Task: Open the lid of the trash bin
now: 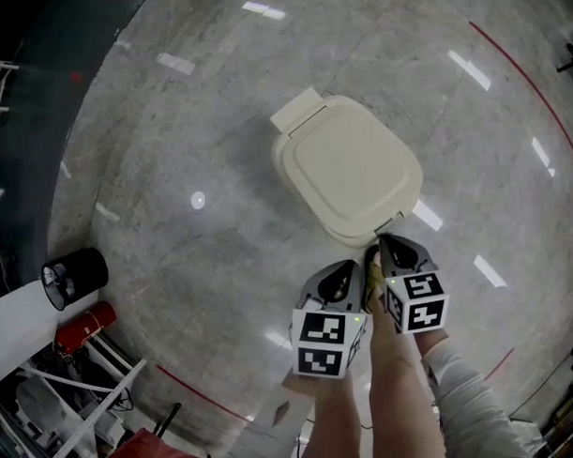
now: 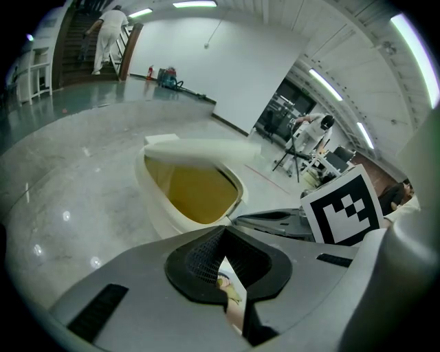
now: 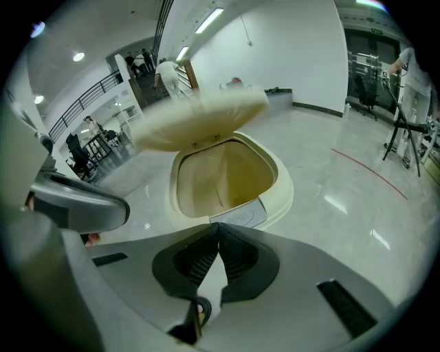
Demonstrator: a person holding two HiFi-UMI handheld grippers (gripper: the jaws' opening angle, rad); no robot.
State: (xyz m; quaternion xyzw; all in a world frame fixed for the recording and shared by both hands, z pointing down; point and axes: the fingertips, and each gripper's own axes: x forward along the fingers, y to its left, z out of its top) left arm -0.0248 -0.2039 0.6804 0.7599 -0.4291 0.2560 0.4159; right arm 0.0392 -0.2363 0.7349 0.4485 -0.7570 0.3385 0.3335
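Forearms (image 1: pixel 405 398) reach in from the bottom of the head view, each ending in a marker cube and a pair of tongs. Under everything spreads a polished grey stone floor (image 1: pixel 189 133). The cream trash bin (image 1: pixel 338 233) stands on it, straight ahead of both tongs.

Its lid (image 1: pixel 352 165) is already off the rim. In the right gripper view the lid (image 3: pixel 199 117) hangs tilted above the opening, hinged at the far side, with the yellowish inside of the bin (image 3: pixel 282 199) showing beneath. The left gripper view shows the same gap under the lid (image 2: pixel 199 148).

The right tongs (image 1: pixel 392 243) sit just beside the bin's near front edge; whether they touch it I cannot tell. The left tongs (image 1: pixel 344 271) lie close beside them, a little further back from the bin. Both are empty. The left tongs (image 2: pixel 223 230) have their tips pressed together with nothing between, and so do the right tongs (image 3: pixel 218 227).

A small grey push button (image 3: pixel 239 216) sits on the front rim, right beyond the right tips.

My judgement is that the lid is released but only partly raised. The next move would be to let it swing fully back, or to nudge its front edge upward with closed tips. Pushing too hard could tip the light bin.
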